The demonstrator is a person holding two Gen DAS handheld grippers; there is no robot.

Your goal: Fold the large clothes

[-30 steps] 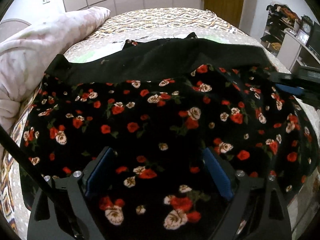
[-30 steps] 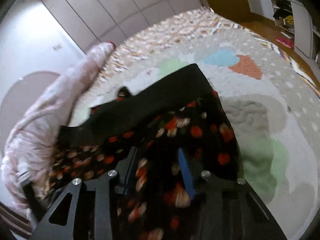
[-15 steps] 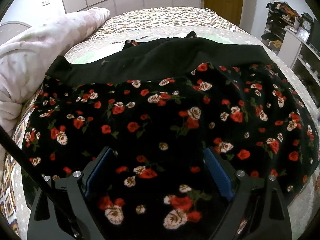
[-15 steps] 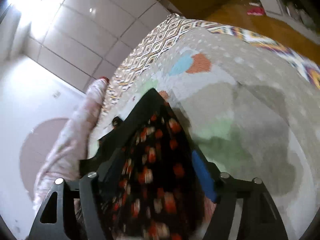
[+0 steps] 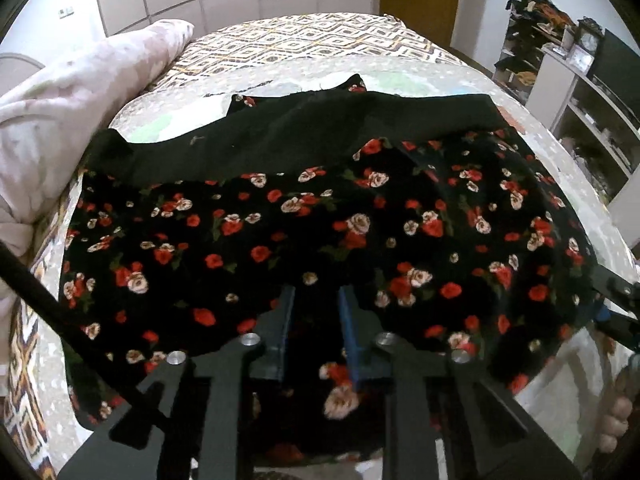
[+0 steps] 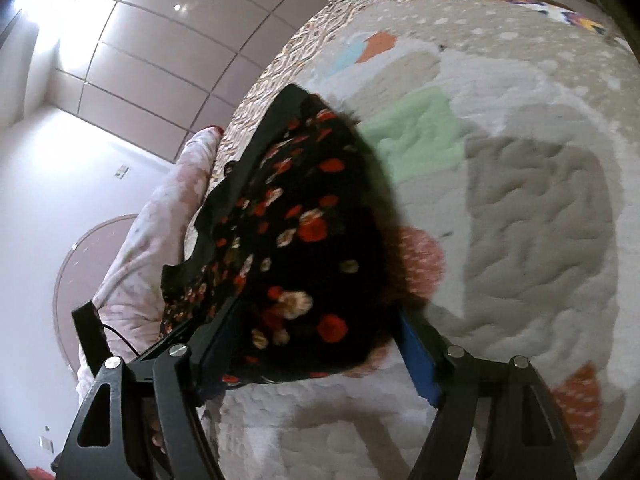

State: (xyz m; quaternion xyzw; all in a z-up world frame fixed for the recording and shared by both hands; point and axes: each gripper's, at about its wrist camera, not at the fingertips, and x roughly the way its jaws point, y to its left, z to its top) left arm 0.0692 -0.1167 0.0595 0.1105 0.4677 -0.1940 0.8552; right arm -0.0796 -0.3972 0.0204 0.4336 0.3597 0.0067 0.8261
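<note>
Black cloth with red and cream flowers, a big dress, fills the left wrist view and lies spread flat on the bed, reaching out ahead of the left gripper and to both sides of it. The left gripper's blue fingers stand close together and its jaws are closing, with a fold of the dress's near edge pinched between them. Far ahead of this gripper a plain black band of the dress runs across the bed. A pink blanket is bunched up off to its left, and shelves stand off to its right. At the right edge of this view a bit of the right gripper shows at the dress's side, with a hand below it. In the right wrist view the right gripper has its jaws wide and still opening. The corner of the dress lies between the fingers, but they do not press on it. The quilt, with grey, green and orange patches, spreads to this gripper's right and ahead of it, and the pink blanket lies to its left
</note>
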